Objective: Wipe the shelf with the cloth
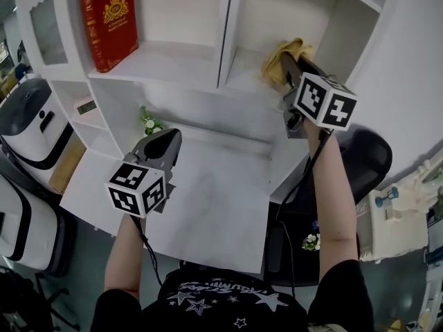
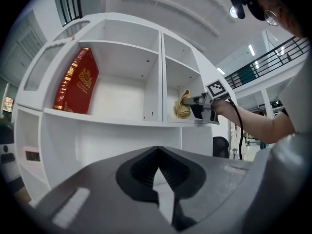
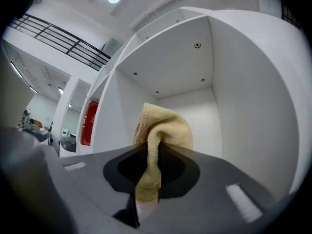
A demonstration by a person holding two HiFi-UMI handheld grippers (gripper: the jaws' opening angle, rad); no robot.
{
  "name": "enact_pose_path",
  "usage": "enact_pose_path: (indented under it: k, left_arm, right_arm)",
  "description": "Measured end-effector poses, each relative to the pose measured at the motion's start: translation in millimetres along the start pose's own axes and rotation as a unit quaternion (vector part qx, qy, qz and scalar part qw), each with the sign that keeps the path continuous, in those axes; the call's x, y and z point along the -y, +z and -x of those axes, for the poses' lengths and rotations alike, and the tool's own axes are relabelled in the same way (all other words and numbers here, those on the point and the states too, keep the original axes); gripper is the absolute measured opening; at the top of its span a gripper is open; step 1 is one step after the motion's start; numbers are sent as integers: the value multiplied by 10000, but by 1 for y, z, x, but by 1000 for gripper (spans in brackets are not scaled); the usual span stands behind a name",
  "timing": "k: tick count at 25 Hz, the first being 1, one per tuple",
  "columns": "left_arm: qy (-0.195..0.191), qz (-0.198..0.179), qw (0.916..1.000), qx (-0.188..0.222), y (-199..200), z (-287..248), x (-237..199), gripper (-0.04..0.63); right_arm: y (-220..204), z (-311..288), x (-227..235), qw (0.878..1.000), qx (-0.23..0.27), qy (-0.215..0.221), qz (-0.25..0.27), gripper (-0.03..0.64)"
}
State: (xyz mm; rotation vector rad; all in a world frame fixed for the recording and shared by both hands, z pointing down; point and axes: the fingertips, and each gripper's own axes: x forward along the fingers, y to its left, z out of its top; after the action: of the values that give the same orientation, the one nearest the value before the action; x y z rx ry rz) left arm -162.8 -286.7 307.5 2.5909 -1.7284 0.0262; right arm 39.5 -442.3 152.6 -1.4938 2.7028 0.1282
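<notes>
**Cloth in the upper right compartment; progress of the wipe cannot be verified.**

My right tool (image 3: 147, 182) is clamped on the crumpled yellow terry cloth (image 3: 163, 126), inside the right-hand upper compartment of the white shelf unit (image 1: 243, 80). My left tool (image 2: 158, 189) is closed to a sliver and empty, low over the white table (image 1: 208, 213). I judge the wipe barely begun, with other compartments outstanding. Cloth-to-board contact is hidden, and the white surfaces show no cleaned area.
</notes>
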Motion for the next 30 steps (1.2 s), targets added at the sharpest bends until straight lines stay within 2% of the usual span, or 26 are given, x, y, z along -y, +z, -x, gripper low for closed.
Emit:
enact_pose_path:
  k: [4,7,16,24,30]
  left_arm:
    - [165,214,9996,-119,-22,14,11,0]
    - [179,302,9991,-244,-41,21,25,1]
    - [202,515,9970,-549,-80,48,43,2]
    - [242,581,9933,-970,-116,108,53,0]
    - [322,700,9900,-1178,-141,168,56,0]
  right_arm:
    - [-1,20,-19,9987,347,347,117,78]
    - [-1,34,-37,9964,533,658,-21,78]
    - [-12,84,-83,9905,856,1065,-128,78]
    - [-73,134,-130,9926,579,1044,-205,78]
    - [-142,169,-171,9939,-87,926,-588,77]
